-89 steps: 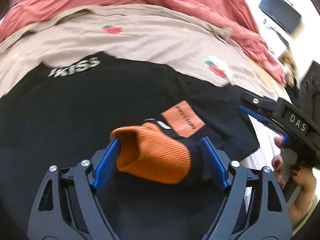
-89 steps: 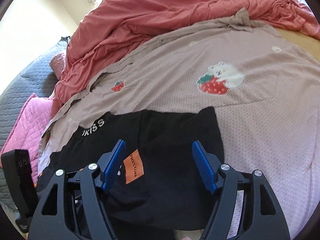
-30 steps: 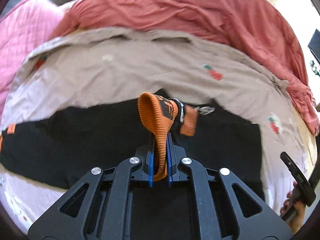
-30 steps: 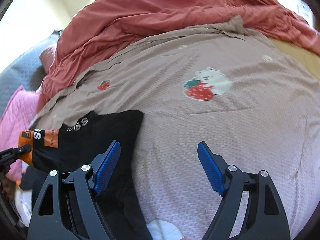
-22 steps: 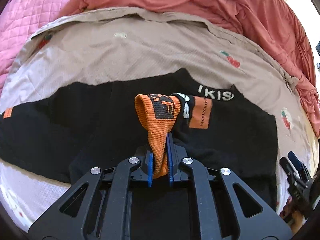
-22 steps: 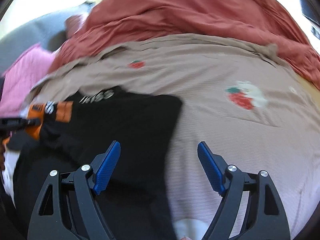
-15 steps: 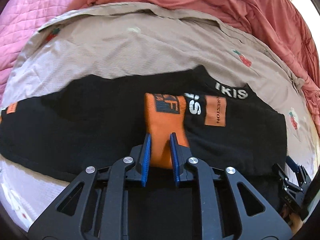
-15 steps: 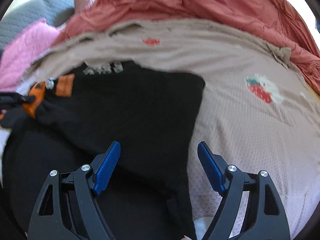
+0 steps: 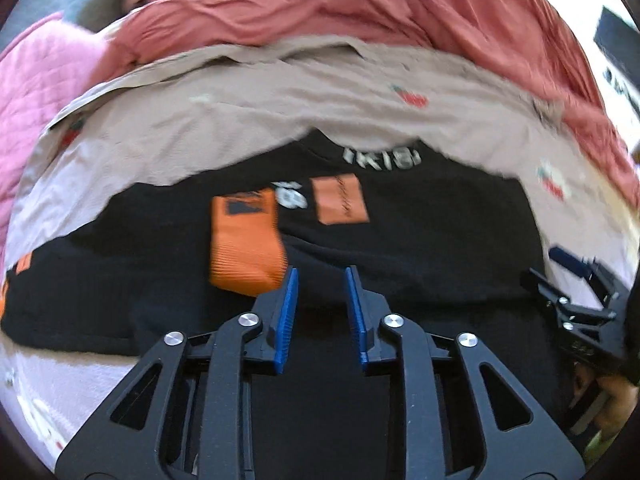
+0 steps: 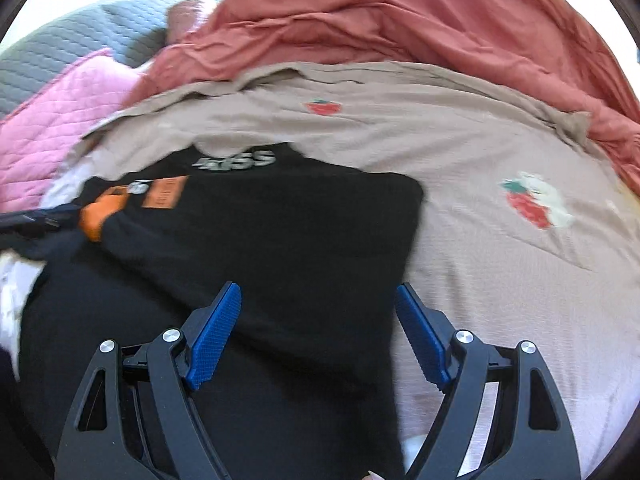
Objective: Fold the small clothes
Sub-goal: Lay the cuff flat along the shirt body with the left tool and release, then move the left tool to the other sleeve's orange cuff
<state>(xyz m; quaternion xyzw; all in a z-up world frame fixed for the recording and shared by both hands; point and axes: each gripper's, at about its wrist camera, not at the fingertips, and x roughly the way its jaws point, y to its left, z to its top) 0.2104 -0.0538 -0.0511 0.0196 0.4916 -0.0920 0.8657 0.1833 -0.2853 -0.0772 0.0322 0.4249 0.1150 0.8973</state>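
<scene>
Grippers hover low over black knit sweater [image 10: 280, 240]: left gripper [image 9: 320, 276] slightly parted beside orange ribbed cuff [image 9: 245, 248], right gripper [image 10: 318, 292] spread wide, both empty.

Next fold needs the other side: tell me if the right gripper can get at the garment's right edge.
Probably yes: the right gripper has open jaws astride the black garment's right edge, nothing between.

White capital letters at the neck of the black knit garment [image 10: 280, 240] are blurred; the ending "SS" can be read in the right wrist view. The orange rectangular patch [image 9: 341, 199] on it carries dark print, too blurred to read.
</scene>
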